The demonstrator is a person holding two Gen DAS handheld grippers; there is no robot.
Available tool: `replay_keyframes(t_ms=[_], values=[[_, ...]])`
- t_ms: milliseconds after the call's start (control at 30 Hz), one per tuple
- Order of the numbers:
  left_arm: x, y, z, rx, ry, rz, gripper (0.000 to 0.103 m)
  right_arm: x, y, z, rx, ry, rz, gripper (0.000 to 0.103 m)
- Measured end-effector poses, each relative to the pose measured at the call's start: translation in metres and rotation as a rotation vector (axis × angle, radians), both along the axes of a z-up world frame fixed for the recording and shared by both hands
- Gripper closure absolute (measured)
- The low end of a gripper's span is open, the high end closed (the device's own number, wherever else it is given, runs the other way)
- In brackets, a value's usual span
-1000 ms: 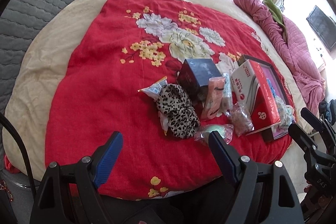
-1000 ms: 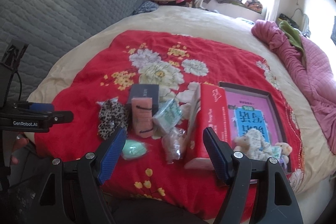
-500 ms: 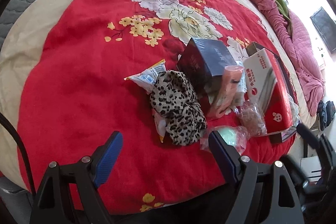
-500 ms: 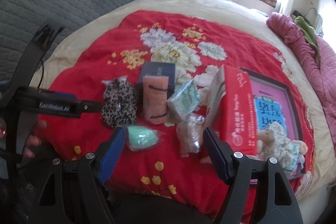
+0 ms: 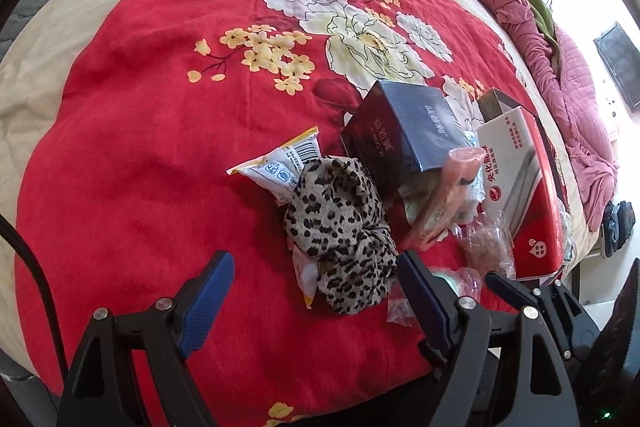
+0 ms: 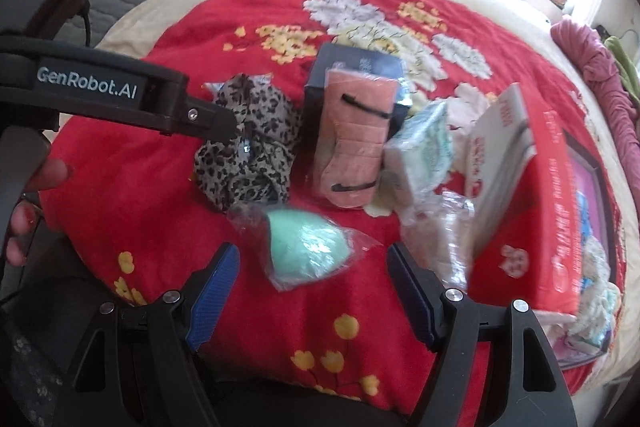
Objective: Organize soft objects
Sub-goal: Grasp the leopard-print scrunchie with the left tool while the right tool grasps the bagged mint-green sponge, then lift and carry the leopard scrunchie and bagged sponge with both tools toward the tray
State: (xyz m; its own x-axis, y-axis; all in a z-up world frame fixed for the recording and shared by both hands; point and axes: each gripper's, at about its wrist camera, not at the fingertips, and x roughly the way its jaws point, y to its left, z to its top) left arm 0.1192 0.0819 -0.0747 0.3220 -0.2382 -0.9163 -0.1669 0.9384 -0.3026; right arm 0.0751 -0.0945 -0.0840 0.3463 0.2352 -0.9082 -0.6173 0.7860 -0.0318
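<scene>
A leopard-print cloth lies bunched on the red flowered blanket, partly over a snack packet. My left gripper hangs open just above its near end, pads apart from it. A mint-green sponge in a clear bag sits right in front of my open right gripper, whose fingertips flank its near edge without pressing. Beyond lie a salmon-pink pack, a tissue pack and a crinkled clear bag.
A dark box stands behind the pink pack. A red tissue box rests on a framed tray holding plush toys at the right. A pink quilt lies at the far right. A hand grips the left tool.
Both grippers have sunk toward the pile, which now looks larger. The left one has closed in on the leopard cloth, the right one on the green sponge. Both stayed open.
</scene>
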Motion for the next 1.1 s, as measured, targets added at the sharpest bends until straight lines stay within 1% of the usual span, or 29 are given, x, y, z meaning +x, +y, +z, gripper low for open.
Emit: replay_keyframes(t_ms=[133,233,367,433,467,500,567,600,633,667,700,767,800,833,867,933,1000,1100], values=[[0.004,0.000,-0.004,-0.020,0.006,-0.001,0.020,0.002,0.008,-0.011,-0.013,0.009,0.006,0.026],[0.007,-0.002,-0.006,-0.021,0.001,-0.005,0.025,0.007,0.009,-0.016,-0.015,0.018,0.002,0.026],[0.011,-0.006,-0.006,-0.020,-0.007,-0.019,0.040,0.011,0.010,-0.021,-0.018,0.023,-0.005,0.026],[0.014,-0.008,-0.006,-0.014,0.001,-0.032,0.044,0.014,0.010,-0.023,-0.013,0.033,-0.009,0.026],[0.014,-0.009,-0.007,-0.021,0.007,-0.037,0.047,0.015,0.010,-0.023,-0.013,0.035,-0.012,0.026],[0.015,-0.009,-0.009,-0.032,0.013,-0.041,0.054,0.016,0.010,-0.024,-0.013,0.039,-0.014,0.026],[0.015,-0.009,-0.011,-0.044,0.018,-0.036,0.061,0.017,0.011,-0.027,-0.018,0.046,-0.017,0.026],[0.016,-0.008,-0.011,-0.048,0.018,-0.034,0.063,0.017,0.011,-0.029,-0.019,0.051,-0.014,0.026],[0.016,-0.008,-0.011,-0.050,0.017,-0.033,0.064,0.017,0.011,-0.030,-0.022,0.055,-0.010,0.029],[0.016,-0.007,-0.011,-0.050,0.016,-0.032,0.069,0.016,0.012,-0.030,-0.028,0.049,-0.009,0.032],[0.015,-0.007,-0.010,-0.050,0.011,-0.034,0.075,0.015,0.012,-0.030,-0.031,0.042,-0.002,0.038],[0.015,-0.007,-0.008,-0.058,0.003,-0.035,0.083,0.014,0.011,-0.030,-0.025,0.042,0.008,0.041],[0.014,-0.006,-0.006,-0.067,-0.001,-0.038,0.085,0.014,0.011,-0.030,-0.023,0.043,0.006,0.046],[0.014,-0.006,-0.005,-0.072,-0.003,-0.040,0.088,0.014,0.010,-0.029,-0.016,0.047,0.002,0.048],[0.014,-0.006,-0.004,-0.080,-0.006,-0.041,0.091,0.015,0.008,-0.028,-0.006,0.049,-0.004,0.049],[0.012,-0.006,-0.002,-0.086,-0.012,-0.042,0.091,0.015,0.004,-0.024,0.013,0.050,-0.016,0.049],[0.010,-0.006,0.003,-0.073,-0.027,-0.044,0.091,0.014,0.002,-0.021,0.020,0.043,-0.021,0.050],[0.007,-0.004,0.010,-0.073,-0.046,-0.043,0.091,0.014,-0.001,-0.017,0.033,0.042,-0.028,0.050]])
